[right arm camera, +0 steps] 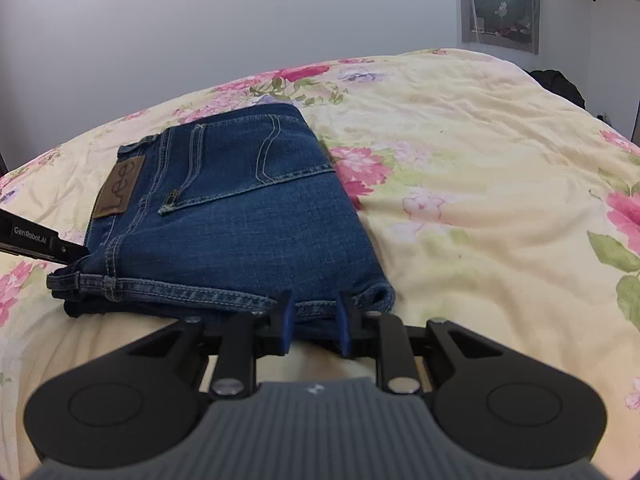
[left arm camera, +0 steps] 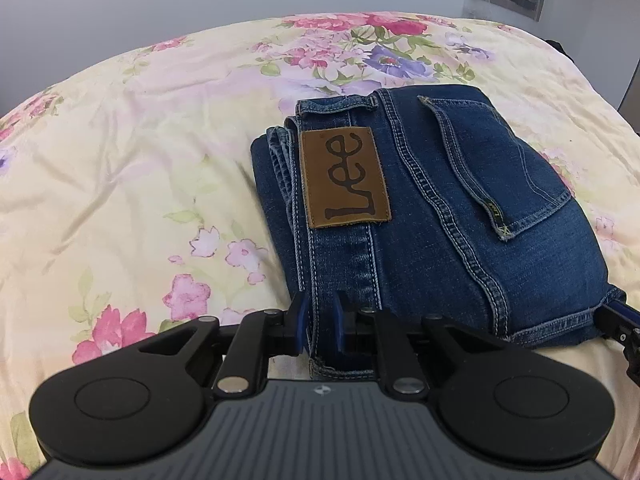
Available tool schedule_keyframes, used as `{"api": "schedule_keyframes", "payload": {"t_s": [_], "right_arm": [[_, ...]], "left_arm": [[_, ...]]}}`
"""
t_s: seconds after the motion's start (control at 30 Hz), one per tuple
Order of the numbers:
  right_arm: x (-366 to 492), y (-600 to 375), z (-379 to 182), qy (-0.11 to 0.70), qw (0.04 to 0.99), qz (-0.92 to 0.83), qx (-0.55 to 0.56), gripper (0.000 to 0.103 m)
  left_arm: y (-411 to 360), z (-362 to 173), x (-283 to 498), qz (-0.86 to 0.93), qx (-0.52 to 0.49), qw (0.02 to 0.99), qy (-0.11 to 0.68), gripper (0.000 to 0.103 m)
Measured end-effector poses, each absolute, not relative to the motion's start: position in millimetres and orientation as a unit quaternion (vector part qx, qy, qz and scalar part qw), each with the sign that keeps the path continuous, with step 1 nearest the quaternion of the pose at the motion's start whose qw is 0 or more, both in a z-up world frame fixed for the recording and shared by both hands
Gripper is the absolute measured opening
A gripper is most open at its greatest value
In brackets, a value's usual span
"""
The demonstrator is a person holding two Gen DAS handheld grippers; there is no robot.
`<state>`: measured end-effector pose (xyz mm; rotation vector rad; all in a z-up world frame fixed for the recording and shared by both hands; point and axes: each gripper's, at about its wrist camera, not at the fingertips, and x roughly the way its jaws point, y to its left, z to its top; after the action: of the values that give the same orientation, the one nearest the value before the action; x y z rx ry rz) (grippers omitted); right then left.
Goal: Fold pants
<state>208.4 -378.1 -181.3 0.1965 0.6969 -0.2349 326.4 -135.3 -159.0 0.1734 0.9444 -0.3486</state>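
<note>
You're at the end of the fold, by the look of it: the pants [left arm camera: 432, 200] lie as a compact stack on the bed [left arm camera: 120, 160], back pocket and leather patch [left arm camera: 344, 178] up. Your left gripper [left arm camera: 320, 322] is pinched on the waistband at the near-left corner. Your right gripper [right arm camera: 316, 320] straddles the near-right corner, though you can't tell there whether the pads press. Next, let go and back both out low. Both tilt downward
</note>
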Motion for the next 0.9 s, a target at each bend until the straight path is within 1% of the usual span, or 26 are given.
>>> {"api": "schedule_keyframes", "payload": {"t_s": [0.03, 0.07, 0.1, 0.13, 0.17, 0.2, 0.27, 0.3, 0.33, 0.4, 0.53, 0.67, 0.8, 0.9], "right_arm": [[204, -380, -177, 0.332, 0.931, -0.114, 0.1, 0.021], [201, -383, -172, 0.325, 0.933, -0.111, 0.109, 0.024], [199, -388, -168, 0.32, 0.934, -0.107, 0.121, 0.032], [197, -394, -162, 0.312, 0.935, -0.103, 0.135, 0.036], [198, -400, -158, 0.307, 0.935, -0.102, 0.148, 0.039], [201, -407, -155, 0.305, 0.933, -0.101, 0.161, 0.044], [211, -422, -151, 0.307, 0.928, -0.09, 0.19, 0.047], [218, -430, -150, 0.307, 0.925, -0.084, 0.207, 0.051], [224, -439, -150, 0.308, 0.921, -0.078, 0.224, 0.059], [237, -454, -151, 0.311, 0.914, -0.066, 0.253, 0.065], [266, -476, -158, 0.326, 0.9, -0.033, 0.288, 0.065], [288, -501, -181, 0.344, 0.87, -0.006, 0.355, 0.065], [308, -522, -211, 0.359, 0.828, 0.029, 0.429, 0.066], [324, -527, -224, 0.362, 0.816, 0.062, 0.447, 0.065]], "left_arm": [[-133, -155, 324, -0.169, 0.084, 0.874, 0.447, 0.021], [-129, -151, 322, -0.172, 0.084, 0.878, 0.439, 0.028], [-124, -148, 321, -0.17, 0.076, 0.883, 0.432, 0.043], [-116, -146, 322, -0.166, 0.06, 0.888, 0.425, 0.053], [-109, -143, 326, -0.163, 0.037, 0.892, 0.421, 0.067], [-101, -142, 330, -0.161, 0.013, 0.894, 0.419, 0.072], [-85, -141, 343, -0.163, -0.057, 0.891, 0.421, 0.073], [-79, -143, 350, -0.168, -0.089, 0.884, 0.426, 0.076], [-74, -148, 358, -0.176, -0.123, 0.875, 0.433, 0.078], [-67, -158, 371, -0.184, -0.176, 0.86, 0.442, 0.079], [-60, -184, 389, -0.188, -0.244, 0.84, 0.447, 0.08], [-60, -204, 403, -0.21, -0.262, 0.827, 0.45, 0.08], [-59, -218, 414, -0.251, -0.277, 0.815, 0.442, 0.086], [-59, -226, 424, -0.273, -0.291, 0.809, 0.431, 0.087]]}}
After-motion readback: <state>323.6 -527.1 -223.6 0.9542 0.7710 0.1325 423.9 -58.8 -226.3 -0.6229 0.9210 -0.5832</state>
